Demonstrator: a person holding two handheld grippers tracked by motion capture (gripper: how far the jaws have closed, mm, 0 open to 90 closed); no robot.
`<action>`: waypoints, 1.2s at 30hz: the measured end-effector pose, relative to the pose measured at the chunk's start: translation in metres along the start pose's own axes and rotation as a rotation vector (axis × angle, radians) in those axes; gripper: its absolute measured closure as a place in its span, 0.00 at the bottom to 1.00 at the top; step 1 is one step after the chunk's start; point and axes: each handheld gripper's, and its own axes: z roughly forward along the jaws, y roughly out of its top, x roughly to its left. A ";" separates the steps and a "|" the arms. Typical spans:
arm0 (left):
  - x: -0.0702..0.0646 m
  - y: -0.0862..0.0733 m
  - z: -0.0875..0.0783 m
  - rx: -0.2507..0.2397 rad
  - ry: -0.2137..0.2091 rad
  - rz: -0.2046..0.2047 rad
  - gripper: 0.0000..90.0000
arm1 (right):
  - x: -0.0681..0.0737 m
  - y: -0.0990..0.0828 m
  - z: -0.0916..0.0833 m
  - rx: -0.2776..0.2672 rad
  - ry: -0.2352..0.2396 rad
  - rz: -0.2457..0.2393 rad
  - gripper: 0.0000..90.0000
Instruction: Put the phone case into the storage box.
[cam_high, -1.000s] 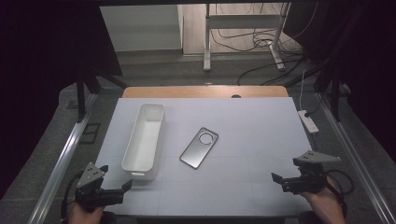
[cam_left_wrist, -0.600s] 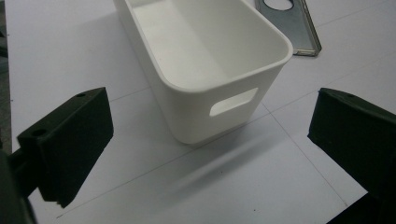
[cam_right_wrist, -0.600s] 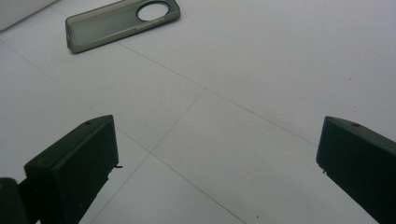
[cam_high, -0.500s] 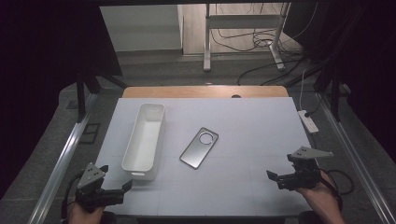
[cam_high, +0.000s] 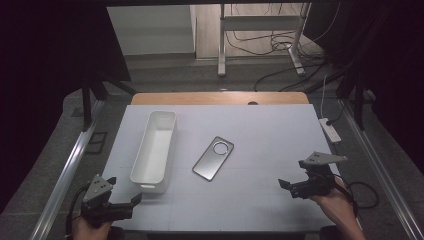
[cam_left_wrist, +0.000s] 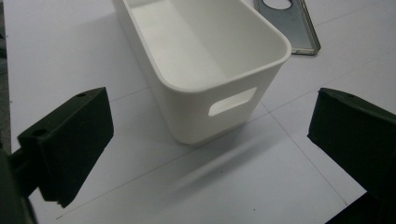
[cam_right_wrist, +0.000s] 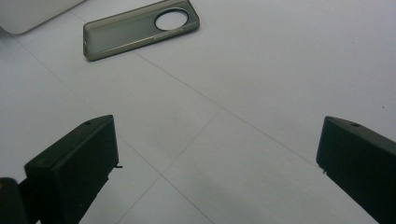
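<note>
Your left hand-held gripper (cam_high: 134, 200), jaws apart, faces the white bin (cam_left_wrist: 205, 60); your right hand-held gripper (cam_high: 284, 184), jaws apart, faces the phone case (cam_right_wrist: 140, 28).

Black left tool (cam_high: 131, 200) (grey three-cornered top plate), trailing black cable.

Dim room, evenly lit white table (cam_high: 260, 130), soft shadow beside bin (cam_left_wrist: 205, 70), slight grain, dark surroundings

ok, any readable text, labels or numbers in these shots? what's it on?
None readable.
Phone case: a thin line of marks below the camera hole, too small and blurred to read.
White bin: plain, no label.
Left gripper and right gripper: no markings visible.
</note>
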 end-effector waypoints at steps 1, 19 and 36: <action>0.000 0.000 0.000 0.000 0.000 0.000 0.01 | 0.000 0.001 0.001 0.001 0.006 0.001 0.00; 0.000 0.000 0.000 -0.001 -0.009 0.003 0.01 | 0.007 0.014 0.018 0.018 0.041 -0.011 0.00; 0.002 -0.001 -0.001 -0.008 -0.028 -0.006 0.01 | 0.013 0.027 0.043 0.054 0.091 -0.021 0.00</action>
